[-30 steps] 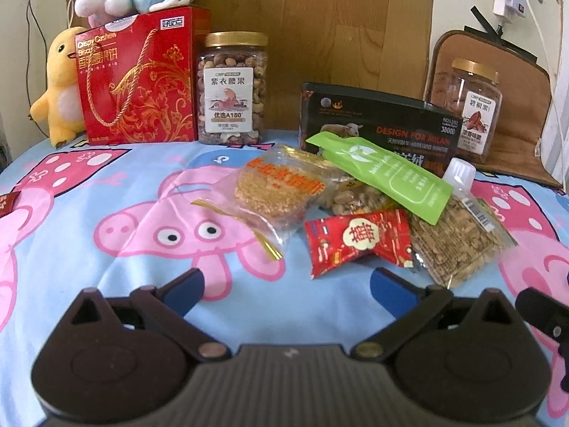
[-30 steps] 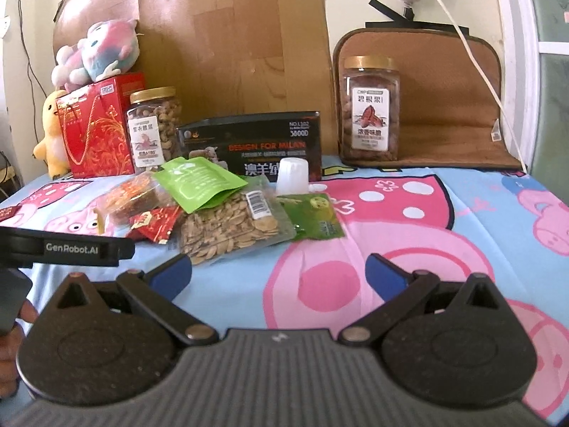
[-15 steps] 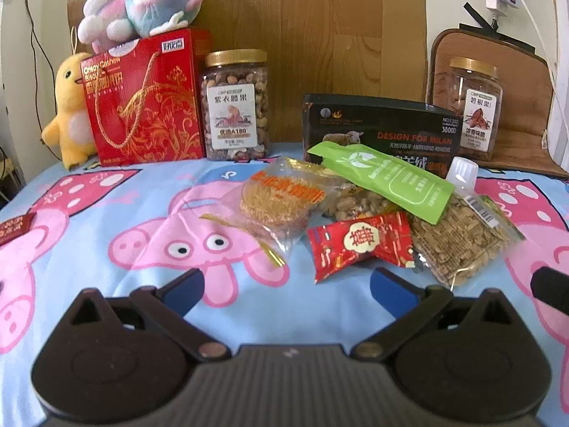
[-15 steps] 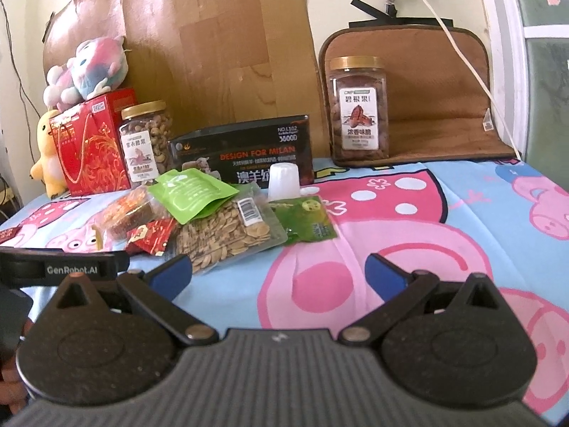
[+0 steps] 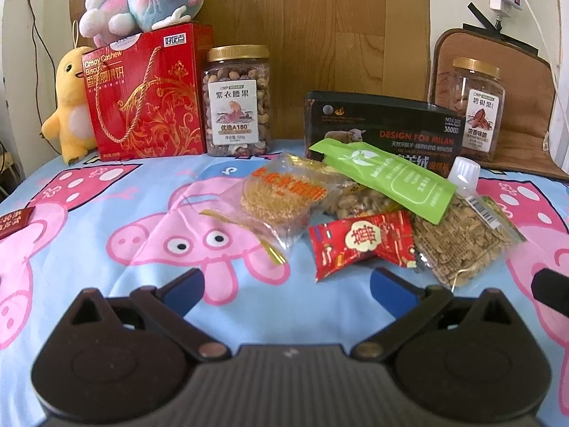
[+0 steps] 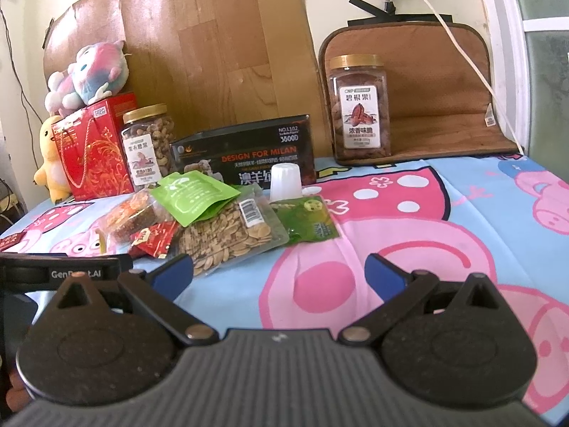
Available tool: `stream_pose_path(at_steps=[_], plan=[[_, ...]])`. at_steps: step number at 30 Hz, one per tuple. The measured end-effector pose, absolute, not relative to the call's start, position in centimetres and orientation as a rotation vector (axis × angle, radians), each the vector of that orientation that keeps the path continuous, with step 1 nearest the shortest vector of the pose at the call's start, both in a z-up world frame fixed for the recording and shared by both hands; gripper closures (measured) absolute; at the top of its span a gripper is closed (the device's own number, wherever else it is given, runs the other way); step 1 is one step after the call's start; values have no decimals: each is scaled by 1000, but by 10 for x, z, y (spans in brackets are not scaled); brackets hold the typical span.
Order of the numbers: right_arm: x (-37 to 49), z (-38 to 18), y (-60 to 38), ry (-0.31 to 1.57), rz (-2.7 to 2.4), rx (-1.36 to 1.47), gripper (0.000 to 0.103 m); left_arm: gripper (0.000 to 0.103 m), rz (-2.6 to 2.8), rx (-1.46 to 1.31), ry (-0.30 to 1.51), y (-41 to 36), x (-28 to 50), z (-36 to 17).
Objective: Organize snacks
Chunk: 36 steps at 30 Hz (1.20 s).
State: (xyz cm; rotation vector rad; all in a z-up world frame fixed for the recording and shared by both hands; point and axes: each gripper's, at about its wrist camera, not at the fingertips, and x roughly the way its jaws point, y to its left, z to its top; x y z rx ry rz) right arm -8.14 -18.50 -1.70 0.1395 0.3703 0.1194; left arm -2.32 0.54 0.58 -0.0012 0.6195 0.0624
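Currently two jars: cashew jar [image 5: 237,101] upper left of the left view, pecan jar [image 6: 359,110] upper centre-right of the right view. One red box [image 5: 147,92], one black box [image 6: 249,153]. Snack pile at centre: orange bag [image 5: 284,197], green pouch [image 5: 387,178], red packet [image 5: 359,242], seed bag [image 6: 231,231], green packet [image 6: 306,219]. Green pouch long axis runs upper left to lower right. Left tongs [image 5: 286,284] and right tongs [image 6: 279,272] both wide open, holding nothing, above the sheet.

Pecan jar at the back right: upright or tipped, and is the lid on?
Upright and capped. The pecan jar stands on its base against the brown cushion, label reading straight, gold lid seated level on top.
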Motion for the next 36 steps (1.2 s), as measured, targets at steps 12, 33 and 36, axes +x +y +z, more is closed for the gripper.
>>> stream_pose_path(at_steps=[12, 33, 36], plan=[[-81, -17, -185, 370, 118, 144, 1, 0, 49, -5, 611, 5, -24, 6], [-81, -17, -187, 368, 117, 147, 3, 0, -39, -8, 564, 5, -31, 10], [-81, -17, -187, 367, 117, 146, 3, 0, -52, -15, 561, 7, -32, 11]])
